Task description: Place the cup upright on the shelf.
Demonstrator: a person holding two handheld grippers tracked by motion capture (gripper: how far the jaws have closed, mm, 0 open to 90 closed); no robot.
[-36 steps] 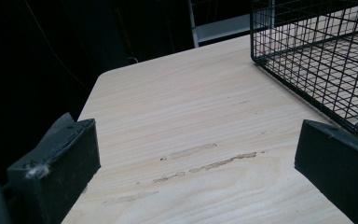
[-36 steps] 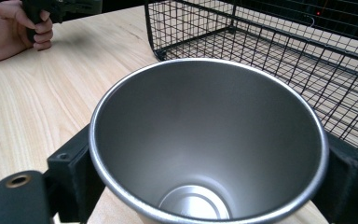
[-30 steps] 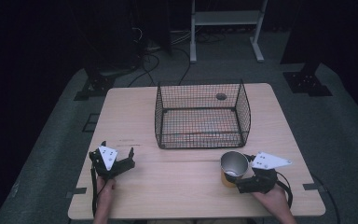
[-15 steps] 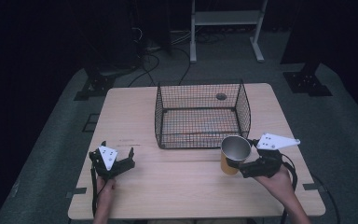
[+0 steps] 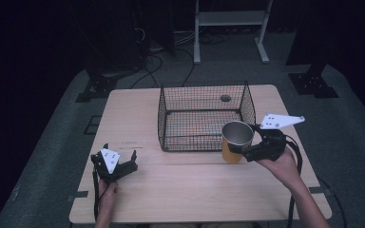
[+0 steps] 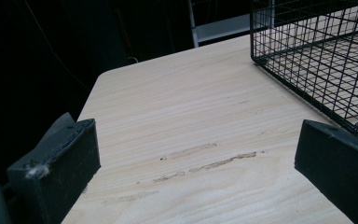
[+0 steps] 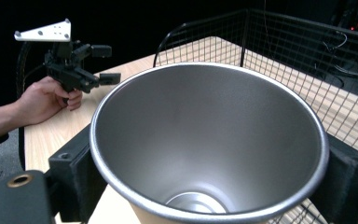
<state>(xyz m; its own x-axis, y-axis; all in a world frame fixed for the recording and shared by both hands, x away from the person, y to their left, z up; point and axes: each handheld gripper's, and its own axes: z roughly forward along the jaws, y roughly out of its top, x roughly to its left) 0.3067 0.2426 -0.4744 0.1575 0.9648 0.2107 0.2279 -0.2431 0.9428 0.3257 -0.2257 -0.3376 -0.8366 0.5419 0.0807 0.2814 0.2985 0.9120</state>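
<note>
The right gripper (image 5: pixel 240 148) is clamped on a metal cup (image 5: pixel 236 141), one black jaw on each side of the cup's wall just under the rim; in the right gripper view the cup (image 7: pixel 209 140) sits upright btwn those jaws, silver inside, w/ a tan or orange outer wall showing below the rim, and it looks empty as far as the bottom can be seen. In the high view the cup is at the front right corner of the wire basket (image 5: pixel 200 97), just in front of its near wall; it seems to be held above the table (image 5: pixel 180 185) rather than standing on it, though from this angle that's hard to be sure of. The person's right hand (image 5: pixel 281 164) grips the tool from behind, cable trailing toward the table edge. The left gripper (image 5: pixel 120 161) is well apart from the cup, near the front left of the table, held in the left hand (image 5: pixel 105 190); its jaws stand wide w/ nothing btwn them, only bare wood and a few scuff marks (image 6: pixel 205 161) in the left gripper view, basket corner (image 6: pixel 317 56) at upper right. Beyond the table: dark floor, cables, a white stand (image 5: pixel 230 19).
</note>
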